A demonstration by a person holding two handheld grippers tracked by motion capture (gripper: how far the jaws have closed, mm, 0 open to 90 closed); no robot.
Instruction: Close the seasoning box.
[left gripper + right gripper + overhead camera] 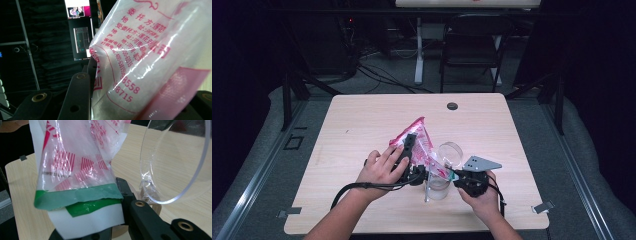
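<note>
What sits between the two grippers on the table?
In the high view, a clear jar with its lid flipped open stands between the left gripper and right gripper; both grip the pink-printed bag above it.

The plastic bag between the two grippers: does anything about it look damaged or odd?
Yes. The bag's green sealed edge looks torn and ragged where the right gripper clamps it. The left gripper holds the other end, so the bag hangs tilted above the table, beside a clear jar with its lid open.
</note>
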